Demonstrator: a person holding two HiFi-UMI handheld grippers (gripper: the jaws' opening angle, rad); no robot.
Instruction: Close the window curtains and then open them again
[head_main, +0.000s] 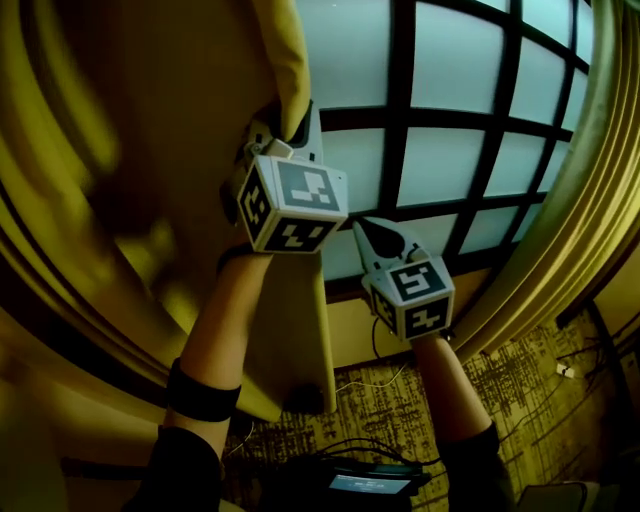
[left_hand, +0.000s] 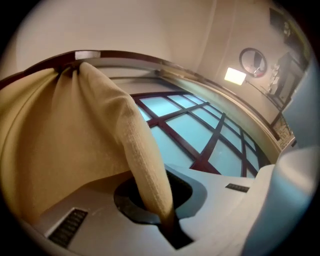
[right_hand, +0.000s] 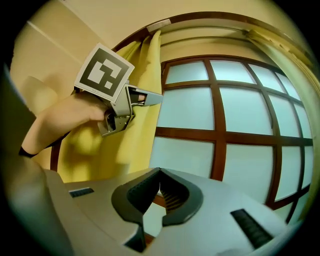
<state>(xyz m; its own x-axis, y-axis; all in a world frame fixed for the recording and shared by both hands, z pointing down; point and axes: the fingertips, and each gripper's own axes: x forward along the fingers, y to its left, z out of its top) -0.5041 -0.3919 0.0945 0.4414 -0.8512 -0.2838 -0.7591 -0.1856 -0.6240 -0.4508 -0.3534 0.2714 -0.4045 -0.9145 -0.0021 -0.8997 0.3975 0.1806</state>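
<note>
Left claw (left_hand: 162, 172) pinches woven yellow curtain (left_hand: 60, 140) hem; right claw (right_hand: 159, 170) closed (empty).

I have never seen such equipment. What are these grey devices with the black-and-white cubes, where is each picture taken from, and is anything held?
A person holds a hand-operated gripper in each hand; the cubes are parts of them. One picture comes from a camera on the person's head, the other two from cameras riding on the grippers. They face a window with dark bars. The left gripper has its jaws shut on the edge of the yellow curtain. The right gripper is shut and holds nothing.
</note>
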